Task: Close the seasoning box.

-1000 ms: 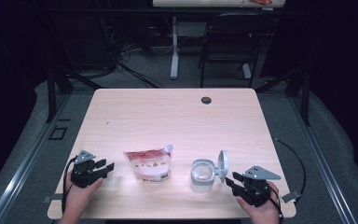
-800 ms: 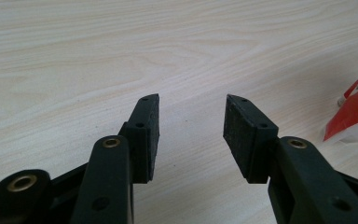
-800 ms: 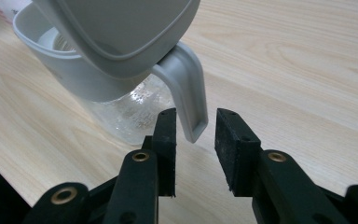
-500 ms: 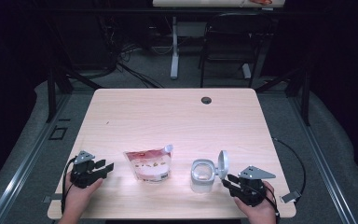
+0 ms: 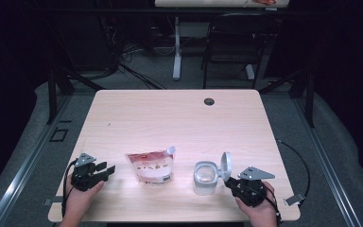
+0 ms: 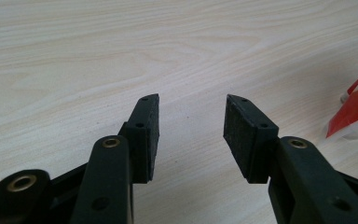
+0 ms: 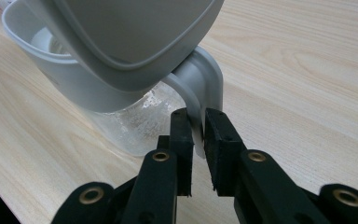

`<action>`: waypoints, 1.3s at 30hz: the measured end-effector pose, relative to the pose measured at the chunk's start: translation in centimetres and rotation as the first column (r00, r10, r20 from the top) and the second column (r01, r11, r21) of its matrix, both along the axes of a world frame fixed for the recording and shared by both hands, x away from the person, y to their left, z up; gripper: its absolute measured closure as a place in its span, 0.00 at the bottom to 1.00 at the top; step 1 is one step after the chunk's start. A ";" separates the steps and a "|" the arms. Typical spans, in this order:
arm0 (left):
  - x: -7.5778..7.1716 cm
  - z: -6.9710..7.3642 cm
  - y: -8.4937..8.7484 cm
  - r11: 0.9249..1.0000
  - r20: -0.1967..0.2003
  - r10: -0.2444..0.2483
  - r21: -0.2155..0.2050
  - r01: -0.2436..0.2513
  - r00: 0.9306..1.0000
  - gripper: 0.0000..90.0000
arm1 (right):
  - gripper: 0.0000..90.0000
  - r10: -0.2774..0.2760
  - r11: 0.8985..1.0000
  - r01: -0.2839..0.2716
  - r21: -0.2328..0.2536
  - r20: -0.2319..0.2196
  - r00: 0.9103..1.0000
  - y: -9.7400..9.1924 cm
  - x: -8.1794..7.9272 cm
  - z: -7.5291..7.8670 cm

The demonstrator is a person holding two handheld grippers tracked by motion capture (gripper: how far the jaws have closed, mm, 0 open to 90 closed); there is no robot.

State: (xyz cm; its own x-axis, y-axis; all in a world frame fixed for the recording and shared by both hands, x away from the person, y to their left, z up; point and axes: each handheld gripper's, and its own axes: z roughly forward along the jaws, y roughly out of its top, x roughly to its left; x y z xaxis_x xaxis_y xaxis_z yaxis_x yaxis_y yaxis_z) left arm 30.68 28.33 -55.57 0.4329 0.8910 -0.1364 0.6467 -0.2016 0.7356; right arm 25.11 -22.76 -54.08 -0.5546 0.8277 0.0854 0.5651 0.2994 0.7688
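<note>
right gripper [image 7: 196, 135] jaws just closing, clamped on the jar's handle [image 7: 200, 88]; left gripper [image 6: 191, 135] jaws wide, empty

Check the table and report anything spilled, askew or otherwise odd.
Nothing spilled or damaged. The clear jar stands upright, its lid flipped open. The right gripper has just closed on the jar's handle. The red pouch sits undisturbed beside it.

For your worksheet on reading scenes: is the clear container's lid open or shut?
Open: the container shows its mouth, with the hinged lid standing upright.
</note>
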 end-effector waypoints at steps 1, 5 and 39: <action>0.0 0.0 0.0 1.000 0.000 0.002 0.001 -0.002 1.000 0.62 | 0.91 0.001 1.000 -0.001 -0.001 0.002 1.000 0.0 0.0 0.0; 0.0 0.0 0.0 1.000 -0.001 0.002 0.004 -0.002 1.000 0.62 | 0.91 -0.005 1.000 0.005 -0.007 0.014 1.000 0.0 0.0 0.0; 0.0 0.0 0.1 1.000 -0.003 0.005 0.007 -0.005 1.000 0.62 | 0.89 -0.086 0.995 0.084 0.055 0.036 0.996 -0.5 2.4 -0.2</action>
